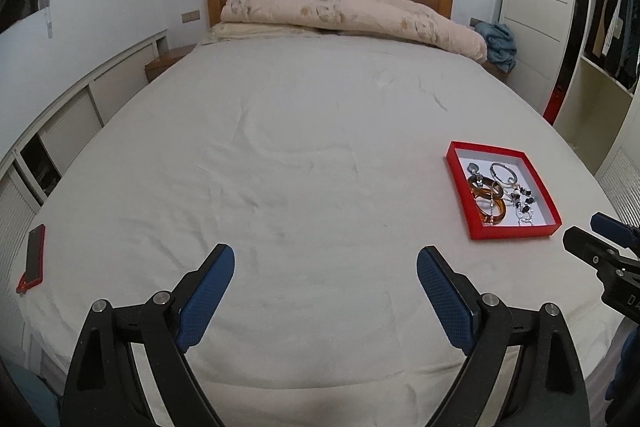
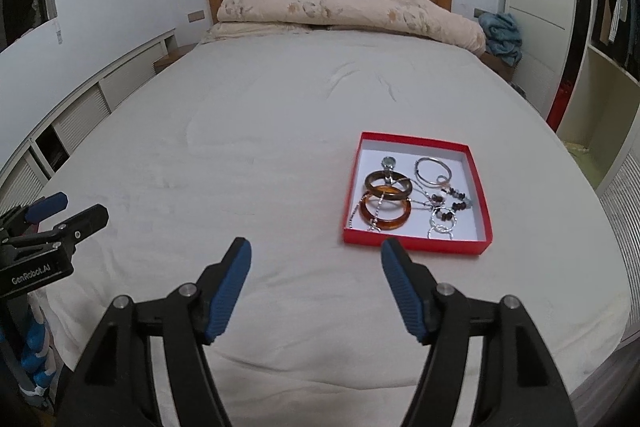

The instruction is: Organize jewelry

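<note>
I hold both grippers, left gripper [image 1: 325, 259] and right gripper [image 2: 316, 253], with jaws apart and empty above the bed [image 2: 240, 147], near the red jewelry tray [image 2: 416, 246].

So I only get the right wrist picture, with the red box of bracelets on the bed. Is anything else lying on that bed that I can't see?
Observer: Yes, a phone in a red case lies near the left edge of the bed, outside your picture.
Operator: And the other pair at my left edge, I only see its side. Is it holding anything?
Observer: No. The left tongs are wide open above the bed, with nothing between them.
</note>
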`<state>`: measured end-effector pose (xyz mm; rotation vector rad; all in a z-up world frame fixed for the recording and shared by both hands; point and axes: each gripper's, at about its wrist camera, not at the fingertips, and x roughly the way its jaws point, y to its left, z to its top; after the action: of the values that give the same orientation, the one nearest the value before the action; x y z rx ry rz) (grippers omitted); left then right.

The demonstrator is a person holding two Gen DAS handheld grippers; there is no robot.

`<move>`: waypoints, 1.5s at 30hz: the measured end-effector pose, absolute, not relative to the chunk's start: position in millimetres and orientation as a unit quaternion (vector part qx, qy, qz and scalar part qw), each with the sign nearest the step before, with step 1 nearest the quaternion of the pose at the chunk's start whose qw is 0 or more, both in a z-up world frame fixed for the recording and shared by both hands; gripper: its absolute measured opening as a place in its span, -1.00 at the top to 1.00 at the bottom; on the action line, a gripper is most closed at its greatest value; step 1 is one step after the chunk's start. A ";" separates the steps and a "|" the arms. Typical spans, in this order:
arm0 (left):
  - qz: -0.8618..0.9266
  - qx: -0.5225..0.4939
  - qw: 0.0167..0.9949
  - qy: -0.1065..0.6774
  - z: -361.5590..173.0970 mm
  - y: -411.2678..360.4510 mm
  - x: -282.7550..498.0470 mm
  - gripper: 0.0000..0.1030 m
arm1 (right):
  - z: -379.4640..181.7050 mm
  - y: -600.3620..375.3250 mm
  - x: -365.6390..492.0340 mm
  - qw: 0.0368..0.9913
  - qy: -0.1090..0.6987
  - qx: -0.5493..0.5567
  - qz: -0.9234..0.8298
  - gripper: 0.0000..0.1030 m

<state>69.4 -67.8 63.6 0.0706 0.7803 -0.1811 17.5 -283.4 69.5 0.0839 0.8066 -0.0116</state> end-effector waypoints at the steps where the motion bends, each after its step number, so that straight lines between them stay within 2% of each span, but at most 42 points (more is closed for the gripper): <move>1: -0.088 0.034 0.921 0.377 64.9 -65.6 66.6 -0.78 | 71.1 -281.6 15.7 0.920 0.391 0.040 -0.006 -0.29; 8: -0.085 0.025 0.923 0.375 69.3 -56.0 54.7 -0.79 | 82.8 -271.8 0.8 0.925 0.379 0.035 -0.011 -0.31; 12: -0.084 0.024 0.926 0.368 73.6 -53.7 47.0 -0.81 | 88.2 -268.3 -5.8 0.928 0.371 0.028 -0.012 -0.44; 23: -0.083 0.023 0.928 0.363 77.5 -58.7 37.7 -0.85 | 89.2 -269.0 -15.3 0.930 0.366 0.031 -0.010 -0.47; 30: -0.081 0.025 0.929 0.360 80.0 -62.9 34.3 -0.91 | 83.2 -276.0 -18.6 0.928 0.371 0.041 -0.014 -0.63; 45: -0.093 0.027 0.927 0.363 81.4 -82.3 34.6 -0.98 | 74.5 -295.2 -21.1 0.921 0.386 0.044 -0.032 -0.65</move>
<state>34.6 -82.3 81.4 0.0546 0.7435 -0.1908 -21.1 -295.2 74.5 0.0894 0.7928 -0.0657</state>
